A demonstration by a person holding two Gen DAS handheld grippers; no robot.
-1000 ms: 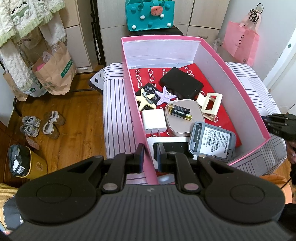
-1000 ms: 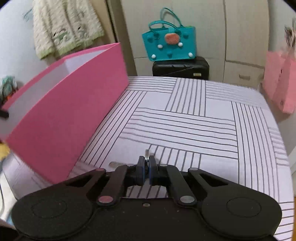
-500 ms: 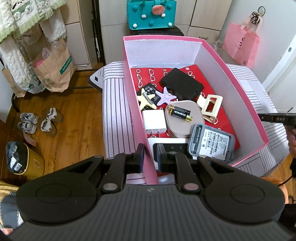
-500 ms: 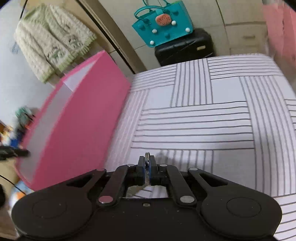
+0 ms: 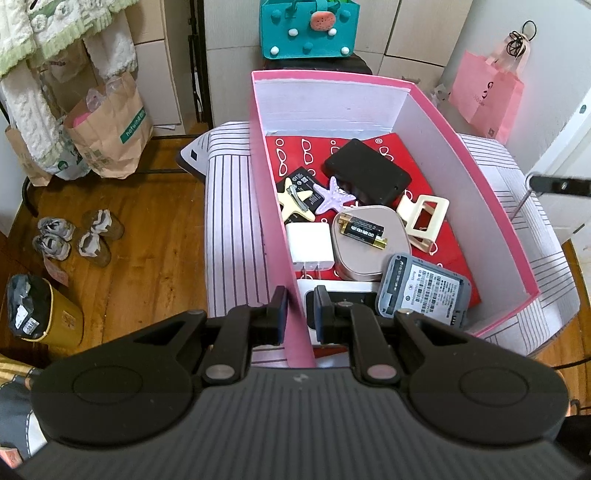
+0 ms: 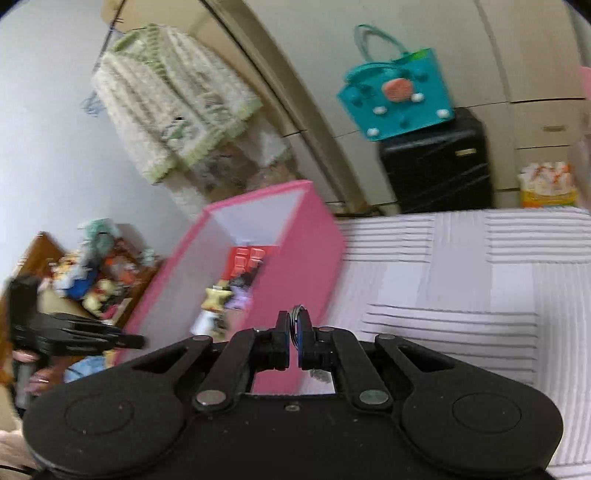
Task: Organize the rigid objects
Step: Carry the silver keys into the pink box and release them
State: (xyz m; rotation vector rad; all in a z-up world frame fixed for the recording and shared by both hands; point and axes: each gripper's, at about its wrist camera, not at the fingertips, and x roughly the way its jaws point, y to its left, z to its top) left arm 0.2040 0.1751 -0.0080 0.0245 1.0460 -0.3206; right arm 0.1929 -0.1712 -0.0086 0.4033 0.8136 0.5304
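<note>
A home bedroom is shown: a striped bedcover (image 5: pixel 236 206) is seen mid-frame, a knitted cardigan (image 6: pixel 166 99) hung upper left, wardrobe doors (image 5: pixel 417 33) at the top, small shoes (image 5: pixel 74 238) on the wooden floor (image 5: pixel 140 229) at left.

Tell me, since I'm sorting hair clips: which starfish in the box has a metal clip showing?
The cream starfish: a metal clip lies across its top. The purple starfish beside it shows none.

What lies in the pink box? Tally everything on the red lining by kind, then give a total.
Starfish hair clips: 2
Claw clip: 1
AA batteries: 2
Flat black battery: 1
Black case: 1
White charger plug: 1
Beige tin: 1
Grey labelled device: 1
White device: 1
Total: 11
</note>
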